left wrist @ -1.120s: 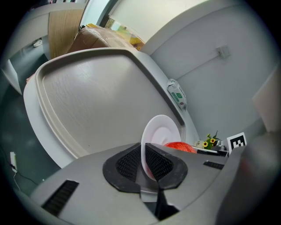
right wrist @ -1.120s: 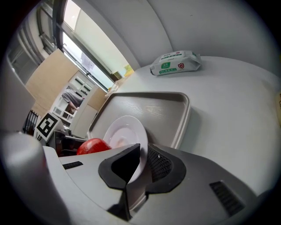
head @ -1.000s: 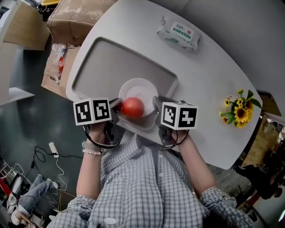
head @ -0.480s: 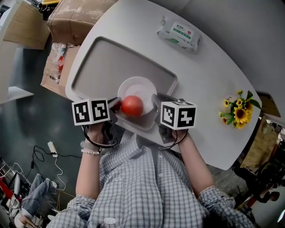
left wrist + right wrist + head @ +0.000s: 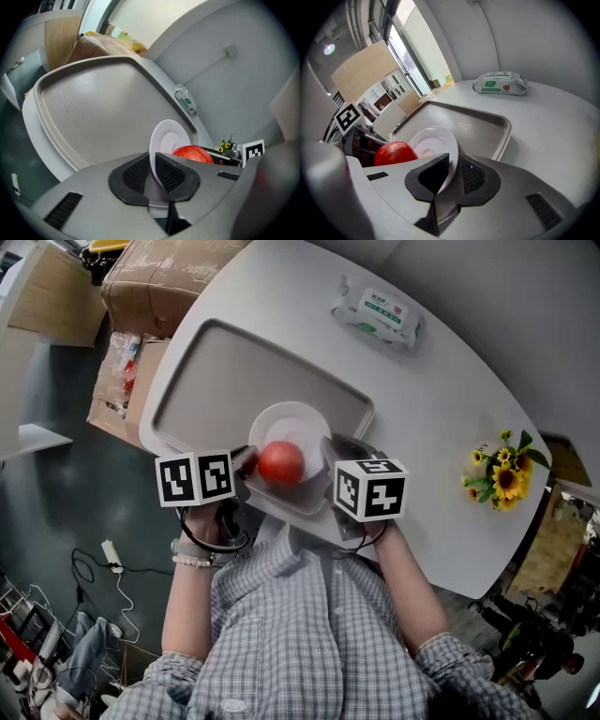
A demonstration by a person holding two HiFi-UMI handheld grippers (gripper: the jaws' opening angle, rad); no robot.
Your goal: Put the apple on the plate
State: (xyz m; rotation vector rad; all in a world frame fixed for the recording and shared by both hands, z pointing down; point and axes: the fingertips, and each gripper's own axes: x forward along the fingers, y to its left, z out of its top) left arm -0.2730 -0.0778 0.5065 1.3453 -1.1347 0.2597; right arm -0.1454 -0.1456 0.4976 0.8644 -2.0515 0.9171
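Daylight is pouring through a tall window (image 5: 410, 61) to my left, washing the plain white wall (image 5: 525, 33) that is rising behind the rounded white bench (image 5: 450, 427). A round ceiling lamp (image 5: 329, 48) is glowing above pale wooden panelling (image 5: 361, 70). Below me, cardboard boxes (image 5: 159, 277) are sitting on the dark grey floor (image 5: 56, 493) beside the bench, and a white power strip (image 5: 112, 552) is trailing black cable.

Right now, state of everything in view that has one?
left claw, shut on the plate rim
right claw, shut on the opposite rim
plate, held at both sides over the tray; lifted or resting, cannot tell
apple, whole, on the plate
wipes pack, lying flat on the table
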